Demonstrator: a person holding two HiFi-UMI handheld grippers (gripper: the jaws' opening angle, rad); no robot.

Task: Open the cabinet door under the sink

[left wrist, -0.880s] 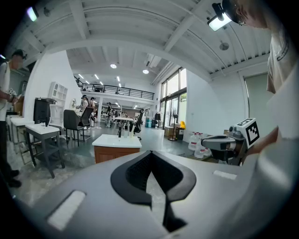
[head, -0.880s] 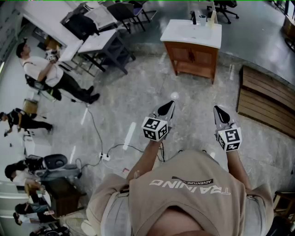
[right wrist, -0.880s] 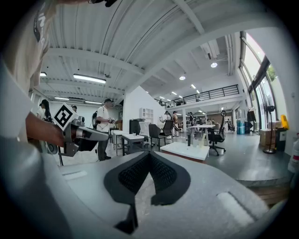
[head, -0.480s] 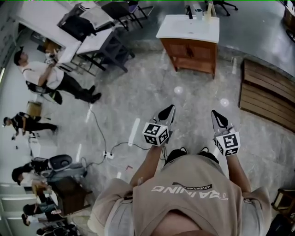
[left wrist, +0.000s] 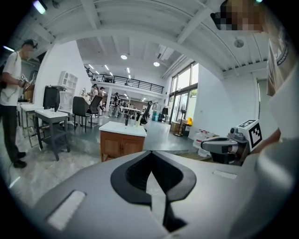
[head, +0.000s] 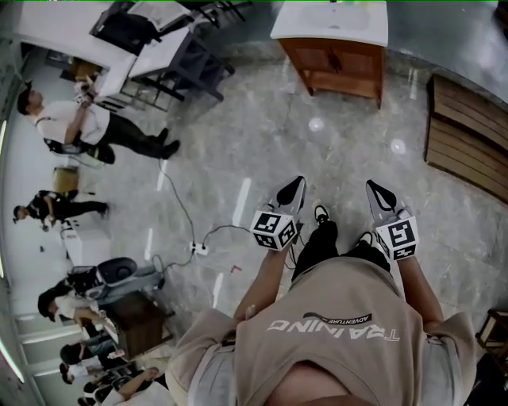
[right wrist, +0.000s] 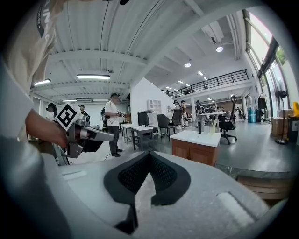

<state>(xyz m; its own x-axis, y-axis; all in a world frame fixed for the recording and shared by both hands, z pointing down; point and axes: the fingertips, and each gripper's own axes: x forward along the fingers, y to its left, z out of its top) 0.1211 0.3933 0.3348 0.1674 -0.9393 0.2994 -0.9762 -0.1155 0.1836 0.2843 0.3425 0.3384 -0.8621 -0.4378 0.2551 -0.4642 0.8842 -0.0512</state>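
Observation:
The wooden sink cabinet (head: 340,65) with its white sink top (head: 329,20) stands across the marble floor at the top of the head view, both doors closed. It also shows as the cabinet (left wrist: 120,145) ahead of the left gripper and the cabinet (right wrist: 193,152) ahead of the right one. My left gripper (head: 295,187) and right gripper (head: 374,190) are held side by side in front of the person's chest, far short of it. The left gripper's jaws (left wrist: 151,155) and the right gripper's jaws (right wrist: 149,154) are shut, with nothing between them.
A low wooden platform (head: 468,131) lies to the right of the cabinet. A power strip with cables (head: 198,248) lies on the floor to my left. Desks and chairs (head: 159,44) and several people (head: 87,131) are on the left side.
The cabinet has slid toward the top of the head view and grown slightly larger. The person's legs and shoes have come into view below the grippers. Both grippers stay shut.

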